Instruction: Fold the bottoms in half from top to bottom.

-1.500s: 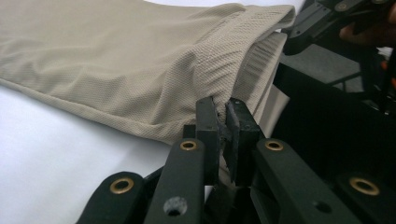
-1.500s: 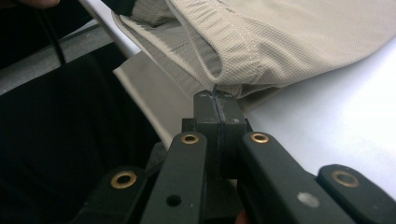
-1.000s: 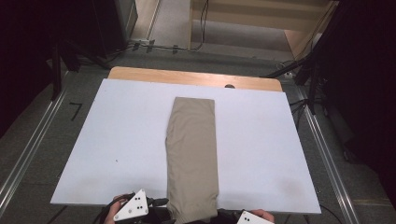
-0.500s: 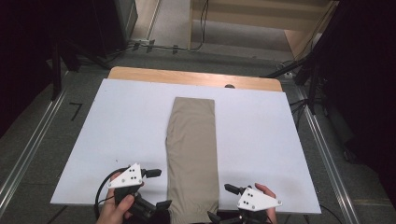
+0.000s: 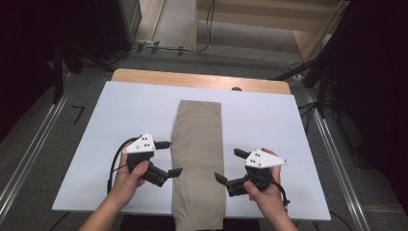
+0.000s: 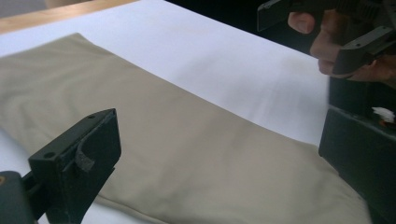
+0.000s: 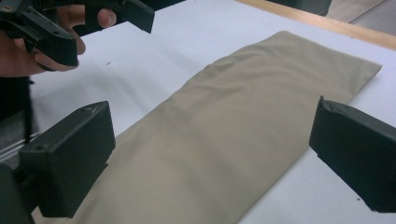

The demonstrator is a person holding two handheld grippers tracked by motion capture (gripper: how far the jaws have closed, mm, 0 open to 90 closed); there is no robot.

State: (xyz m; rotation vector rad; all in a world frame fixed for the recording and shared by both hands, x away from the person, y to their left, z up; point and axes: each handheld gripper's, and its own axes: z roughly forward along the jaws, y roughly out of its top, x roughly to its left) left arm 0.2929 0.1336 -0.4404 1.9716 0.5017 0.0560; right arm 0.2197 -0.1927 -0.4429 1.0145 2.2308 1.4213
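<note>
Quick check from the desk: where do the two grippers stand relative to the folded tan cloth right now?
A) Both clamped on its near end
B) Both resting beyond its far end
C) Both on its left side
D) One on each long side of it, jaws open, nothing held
D: in the high view the left gripper and right gripper flank the folded tan cloth, jaws spread, apart from the fabric.

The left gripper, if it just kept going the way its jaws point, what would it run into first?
Most likely the folded tan cloth. The left gripper stands open beside the cloth's long edge, jaws aimed across it toward the right gripper. It seems to hover slightly above the white board, so it might skim over the fabric.
</note>
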